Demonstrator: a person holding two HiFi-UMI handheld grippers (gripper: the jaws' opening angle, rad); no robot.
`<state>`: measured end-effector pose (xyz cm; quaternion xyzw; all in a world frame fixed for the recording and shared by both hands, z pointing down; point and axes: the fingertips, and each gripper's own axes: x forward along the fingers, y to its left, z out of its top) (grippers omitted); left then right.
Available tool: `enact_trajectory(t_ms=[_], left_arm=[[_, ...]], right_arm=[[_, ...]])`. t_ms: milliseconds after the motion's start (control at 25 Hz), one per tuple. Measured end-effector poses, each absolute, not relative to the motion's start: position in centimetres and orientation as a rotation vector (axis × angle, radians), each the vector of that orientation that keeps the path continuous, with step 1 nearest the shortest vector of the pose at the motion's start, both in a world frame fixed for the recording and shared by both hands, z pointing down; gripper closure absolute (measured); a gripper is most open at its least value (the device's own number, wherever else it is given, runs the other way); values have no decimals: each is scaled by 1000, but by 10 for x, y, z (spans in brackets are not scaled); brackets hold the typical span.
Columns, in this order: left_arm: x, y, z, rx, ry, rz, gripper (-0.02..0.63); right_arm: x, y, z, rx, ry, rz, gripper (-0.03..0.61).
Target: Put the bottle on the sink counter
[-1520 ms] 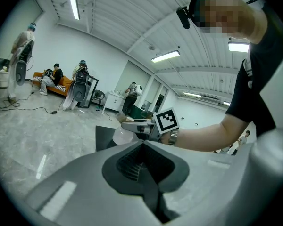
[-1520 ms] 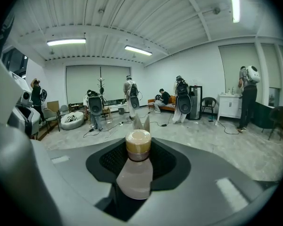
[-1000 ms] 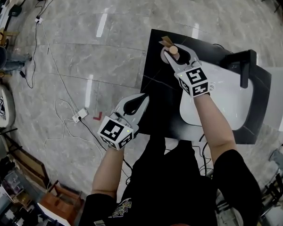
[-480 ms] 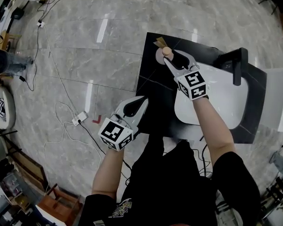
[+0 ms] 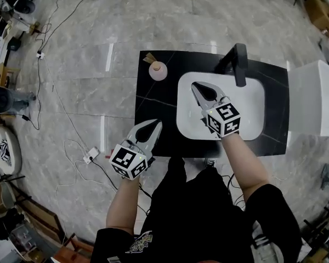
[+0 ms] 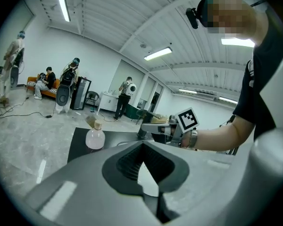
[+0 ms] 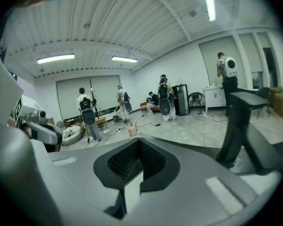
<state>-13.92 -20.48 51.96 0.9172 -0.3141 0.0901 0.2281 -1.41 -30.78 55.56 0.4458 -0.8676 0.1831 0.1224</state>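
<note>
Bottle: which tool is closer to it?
Right. The right tool is over the basin, just right of the bottle; the left tool is over the counter's front-left corner.

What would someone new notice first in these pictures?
A pink bottle stands alone at the far left corner of the black sink counter. The right gripper hangs empty, jaws together, over the white basin, and the left gripper hovers shut at the counter's near left edge.

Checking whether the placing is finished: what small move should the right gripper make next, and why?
Probably just draw the right gripper back from above the basin, toward the person. The bottle stands upright on the black counter beside the basin, apart from both grippers. The left gripper and the right are both shut on nothing, so little seems left to do.
</note>
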Motion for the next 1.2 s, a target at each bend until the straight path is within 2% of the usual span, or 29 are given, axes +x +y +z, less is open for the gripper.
enact_trajectory(t_ms=[600, 1200], left_arm=[[-28, -153, 463, 2590, -772, 257, 614], [59, -66, 446, 2596, -785, 254, 614]], right_arm=[[138, -186, 463, 1570, -2519, 588, 554], [207, -96, 447, 1483, -2565, 605, 552]])
